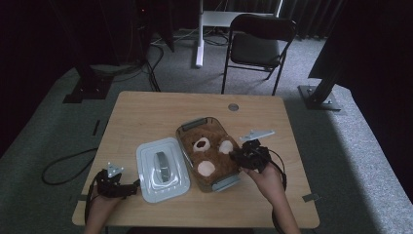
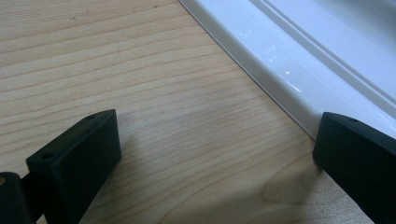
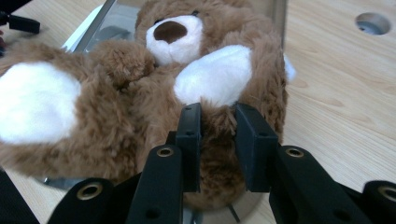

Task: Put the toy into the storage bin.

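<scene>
Two black jaws of the right gripper [image 3: 217,126] pinch the brown fur of the teddy bear [image 3: 140,93] lying in the container [image 1: 196,122]; the left gripper [image 2: 215,154] stands released, white lid [image 2: 299,56] touching one jaw.

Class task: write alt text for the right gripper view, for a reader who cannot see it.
Two black fingers pinch the brown fur of a teddy bear just below its white paw. The bear lies in a clear box on a wooden table.
</scene>
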A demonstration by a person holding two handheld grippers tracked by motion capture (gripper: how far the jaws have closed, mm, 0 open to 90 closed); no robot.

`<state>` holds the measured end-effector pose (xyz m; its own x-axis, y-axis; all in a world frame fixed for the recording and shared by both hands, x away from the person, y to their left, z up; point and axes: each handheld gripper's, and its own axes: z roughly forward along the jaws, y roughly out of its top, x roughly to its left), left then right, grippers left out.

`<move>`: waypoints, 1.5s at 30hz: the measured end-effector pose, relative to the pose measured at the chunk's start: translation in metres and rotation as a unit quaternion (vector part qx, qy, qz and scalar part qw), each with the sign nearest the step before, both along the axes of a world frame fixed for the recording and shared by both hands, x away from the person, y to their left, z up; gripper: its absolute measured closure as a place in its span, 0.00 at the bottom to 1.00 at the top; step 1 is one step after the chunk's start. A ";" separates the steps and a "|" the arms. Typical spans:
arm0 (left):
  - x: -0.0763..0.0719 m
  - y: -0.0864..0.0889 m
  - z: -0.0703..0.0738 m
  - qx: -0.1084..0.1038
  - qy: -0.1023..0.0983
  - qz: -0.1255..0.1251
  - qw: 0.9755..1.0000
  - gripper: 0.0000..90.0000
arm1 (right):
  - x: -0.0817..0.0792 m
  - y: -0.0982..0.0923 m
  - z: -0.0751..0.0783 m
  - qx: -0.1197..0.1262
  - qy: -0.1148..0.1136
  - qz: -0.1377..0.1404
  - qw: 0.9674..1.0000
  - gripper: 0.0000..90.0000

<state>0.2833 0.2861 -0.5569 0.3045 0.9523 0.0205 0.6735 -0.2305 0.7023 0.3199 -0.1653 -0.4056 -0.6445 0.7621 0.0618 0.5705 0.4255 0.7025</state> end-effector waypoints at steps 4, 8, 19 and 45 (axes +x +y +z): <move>0.000 0.000 0.000 0.001 0.000 0.000 1.000 0.02 | 0.011 0.014 -0.007 -0.022 0.010 0.006 1.000 0.80; 0.000 0.000 0.000 0.001 0.001 0.000 1.000 0.02 | 0.020 0.018 -0.012 -0.039 0.025 0.011 0.999 0.81; 0.000 0.000 0.000 0.001 0.000 0.000 1.000 0.02 | 0.038 0.032 -0.019 -0.094 0.067 0.031 0.993 0.84; 0.000 0.000 0.000 0.000 0.001 0.000 1.000 0.02 | 0.039 0.042 -0.019 -0.154 0.050 0.032 0.986 0.77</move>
<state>0.2833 0.2861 -0.5568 0.3038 0.9525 0.0203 0.6746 -0.2301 0.7014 0.3586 -0.1234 -0.4246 -0.6944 0.7124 -0.1015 0.5949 0.6476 0.4761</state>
